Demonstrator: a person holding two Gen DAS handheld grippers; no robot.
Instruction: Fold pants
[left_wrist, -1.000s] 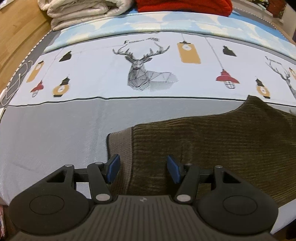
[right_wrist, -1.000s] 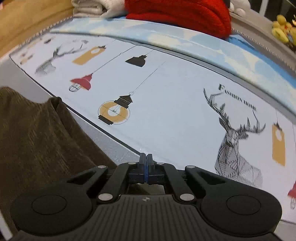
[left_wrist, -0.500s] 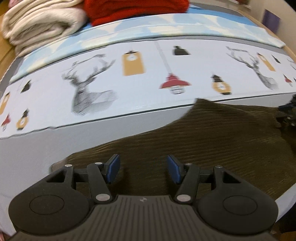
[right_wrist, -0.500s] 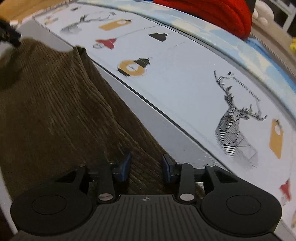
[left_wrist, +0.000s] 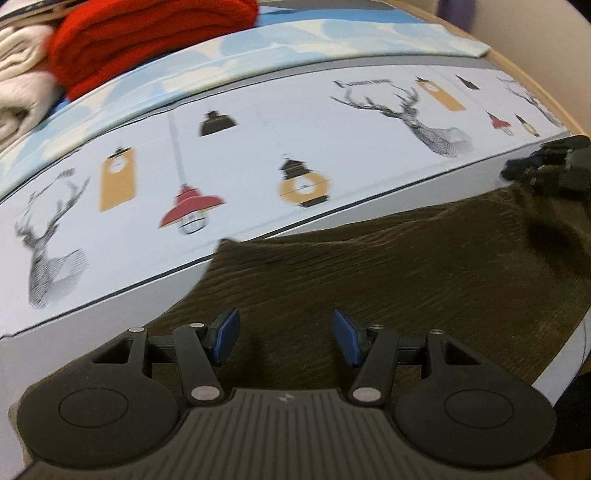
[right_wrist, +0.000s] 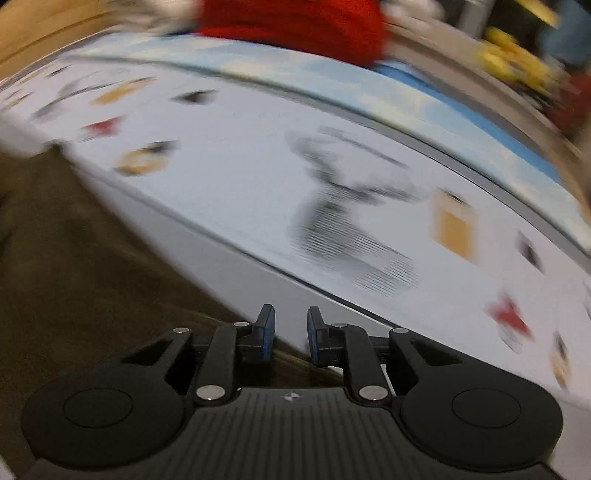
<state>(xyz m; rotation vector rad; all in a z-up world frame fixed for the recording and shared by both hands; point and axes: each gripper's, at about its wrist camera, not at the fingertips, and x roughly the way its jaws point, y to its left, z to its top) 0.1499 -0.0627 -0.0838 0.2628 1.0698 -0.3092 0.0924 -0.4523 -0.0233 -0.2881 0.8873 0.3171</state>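
Beyond right gripper (right_wrist: 290, 334), bedsheet (right_wrist: 258, 177) print motion-blurred; pants (right_wrist: 74, 258) cropped

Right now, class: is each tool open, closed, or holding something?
Left tool: open, empty, over the brown corduroy pants.
Right tool: open, empty, at the pants' edge.

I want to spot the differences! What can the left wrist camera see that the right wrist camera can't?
Only the left wrist view shows the cream blanket, sharp lamp prints, and the right gripper far off at the pants' edge. Only the right wrist view shows blurry yellow things beyond the bed. Both show the brown pants, the red blanket, the printed sheet with a deer, and open jaws. The left gripper is open wider.
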